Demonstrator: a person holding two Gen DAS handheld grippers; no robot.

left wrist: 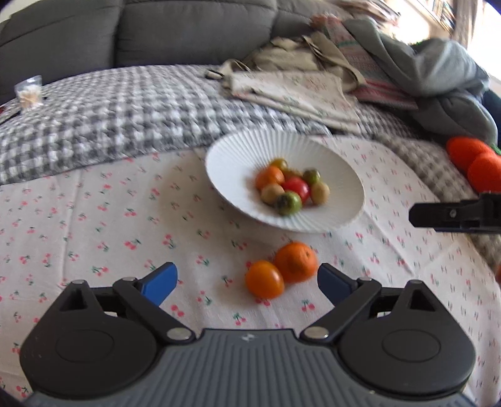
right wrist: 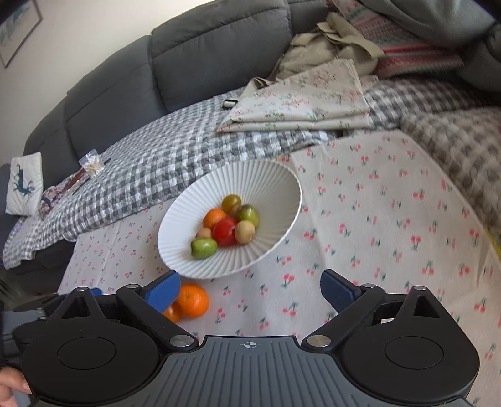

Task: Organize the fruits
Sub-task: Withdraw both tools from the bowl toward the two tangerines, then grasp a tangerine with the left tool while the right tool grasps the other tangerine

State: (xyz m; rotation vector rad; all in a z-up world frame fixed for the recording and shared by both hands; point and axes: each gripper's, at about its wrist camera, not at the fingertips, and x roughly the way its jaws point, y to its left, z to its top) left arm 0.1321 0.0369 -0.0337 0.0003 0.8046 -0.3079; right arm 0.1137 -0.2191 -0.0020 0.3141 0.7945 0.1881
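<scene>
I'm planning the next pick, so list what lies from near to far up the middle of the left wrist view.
Left hand-held gripper, open → smooth orange fruit → dimpled mandarin → white ribbed bowl of mixed fruit → grey checked blanket → grey sofa.

behind your work sits a grey sofa [right wrist: 194, 47], a checked blanket [left wrist: 109, 115], folded floral cloths [right wrist: 307, 100] and a small clear packet [left wrist: 29, 94].

**Living room behind my work area**

I see a grey sofa [right wrist: 162, 69] along the back, under a pale wall [right wrist: 81, 34] with a framed picture [right wrist: 17, 28]. A grey checked blanket [left wrist: 109, 115] lies before it, piled clothes [left wrist: 407, 62] to the right. Bright daylight enters top right.
</scene>
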